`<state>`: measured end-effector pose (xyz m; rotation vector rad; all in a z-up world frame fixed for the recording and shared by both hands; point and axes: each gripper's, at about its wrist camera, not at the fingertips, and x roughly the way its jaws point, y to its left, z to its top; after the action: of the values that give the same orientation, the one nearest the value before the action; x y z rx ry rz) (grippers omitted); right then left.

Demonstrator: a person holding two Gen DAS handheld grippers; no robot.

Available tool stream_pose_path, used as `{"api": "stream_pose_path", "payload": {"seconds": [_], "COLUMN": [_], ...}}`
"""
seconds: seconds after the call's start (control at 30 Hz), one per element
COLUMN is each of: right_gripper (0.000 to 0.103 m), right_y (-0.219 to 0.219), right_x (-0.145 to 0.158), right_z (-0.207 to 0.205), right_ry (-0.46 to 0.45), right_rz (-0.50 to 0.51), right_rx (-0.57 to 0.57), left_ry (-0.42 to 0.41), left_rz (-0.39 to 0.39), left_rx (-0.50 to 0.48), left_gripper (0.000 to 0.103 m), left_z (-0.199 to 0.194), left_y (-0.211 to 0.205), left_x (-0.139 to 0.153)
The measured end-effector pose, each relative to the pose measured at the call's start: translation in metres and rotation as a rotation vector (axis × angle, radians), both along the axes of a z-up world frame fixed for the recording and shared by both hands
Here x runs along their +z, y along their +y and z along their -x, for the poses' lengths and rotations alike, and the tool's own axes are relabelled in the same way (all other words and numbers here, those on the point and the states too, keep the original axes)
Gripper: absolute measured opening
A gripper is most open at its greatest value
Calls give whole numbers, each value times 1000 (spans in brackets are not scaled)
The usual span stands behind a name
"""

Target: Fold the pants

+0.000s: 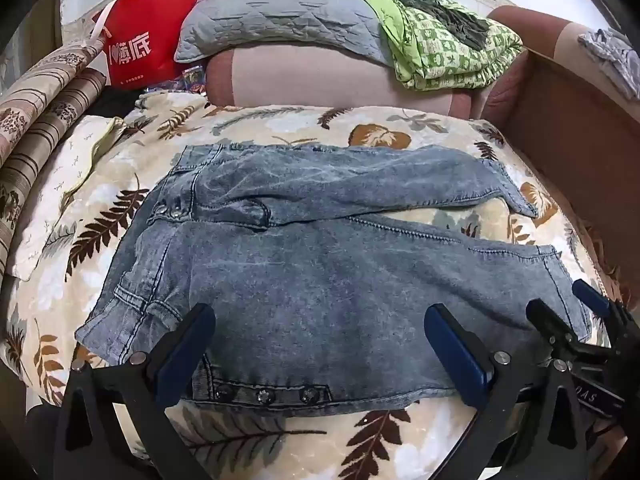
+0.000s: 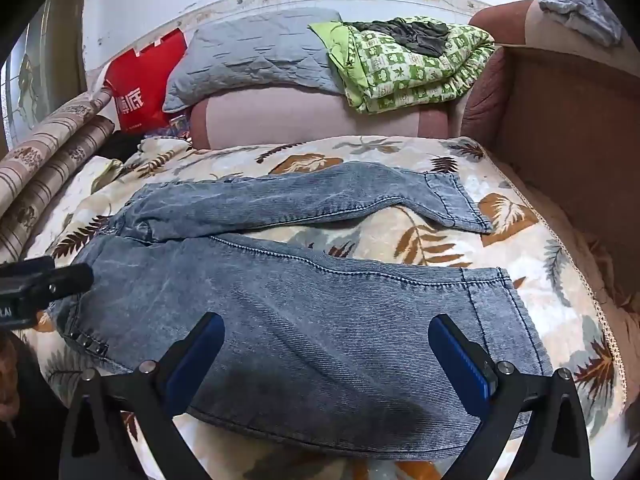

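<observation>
Both grippers gape wide, holding nothing: left gripper (image 1: 320,348) above the waistband end of the pants (image 1: 320,260), right gripper (image 2: 326,354) above the near leg, pants spread flat on the leaf-patterned bed (image 1: 380,132).

One pair of jeans (image 1: 320,264), two tools (image 1: 320,344) (image 2: 326,356), one red bag (image 1: 148,32), one grey pillow (image 1: 280,8)

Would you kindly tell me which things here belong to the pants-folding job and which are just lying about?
Belong to the job:
- jeans, spread flat
- left gripper, open
- right gripper, open

Lying about:
- red bag
- grey pillow
- green quilt
- leaf-print blanket beneath the jeans
</observation>
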<state>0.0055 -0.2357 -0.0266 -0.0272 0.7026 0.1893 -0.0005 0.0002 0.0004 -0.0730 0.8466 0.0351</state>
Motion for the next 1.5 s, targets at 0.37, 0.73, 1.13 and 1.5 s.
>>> {"api": "stream_pose_path", "payload": {"seconds": [0.37,0.73,1.13,1.5], "right_gripper": [103,103,103,103], "right_y": [-4,-9,-10,-11], "right_x": [1,-3,-3,-2], "right_z": [0,-1,-1,-1], "right_ry": [2,2,6,0], "right_rz": [-9,-22,-21,-26], "right_rx": [-24,-35,-33,-35], "left_ry": [45,47,46,43], "left_rz": [5,-2,2,8], "left_rx": [1,-1,0,3], "left_gripper": [103,103,103,103], "left_z": [0,-1,0,0], "left_y": [3,2,1,2], "left_x": [-6,-9,-10,-10]}}
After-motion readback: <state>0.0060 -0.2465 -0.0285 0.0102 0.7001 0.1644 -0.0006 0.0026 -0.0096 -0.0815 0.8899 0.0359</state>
